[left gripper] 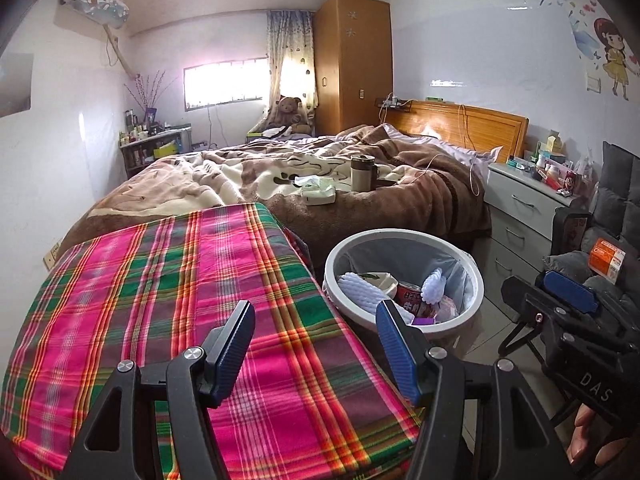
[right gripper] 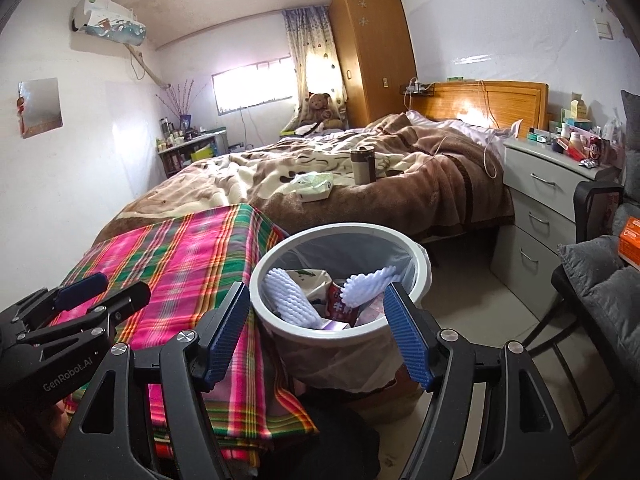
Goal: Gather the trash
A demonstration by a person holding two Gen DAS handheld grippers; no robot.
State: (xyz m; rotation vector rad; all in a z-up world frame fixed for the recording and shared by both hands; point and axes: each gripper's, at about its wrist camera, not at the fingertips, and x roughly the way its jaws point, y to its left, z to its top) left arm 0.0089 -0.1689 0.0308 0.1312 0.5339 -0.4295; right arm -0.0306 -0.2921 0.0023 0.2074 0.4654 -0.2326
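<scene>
The left gripper (left gripper: 316,320) hangs spread wide and empty above the plaid cloth (left gripper: 180,300) at its right edge. The right gripper (right gripper: 316,304) is likewise spread, holding nothing, over the white bin (right gripper: 280,320), where the trash (right gripper: 340,304) lies heaped inside.

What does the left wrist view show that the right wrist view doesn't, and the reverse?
Only the left wrist view shows the cartoon girl sticker on the wall, and the right gripper from the side over the grey chair.

Only the right wrist view shows the mirror-like panel on the left wall, the left gripper from the side over the plaid cloth, and the bin's clear liner hanging down outside.

Both show the white trash bin holding foam nets and a red can, the bed with a mug, the wardrobe, and both grippers open and empty.
</scene>
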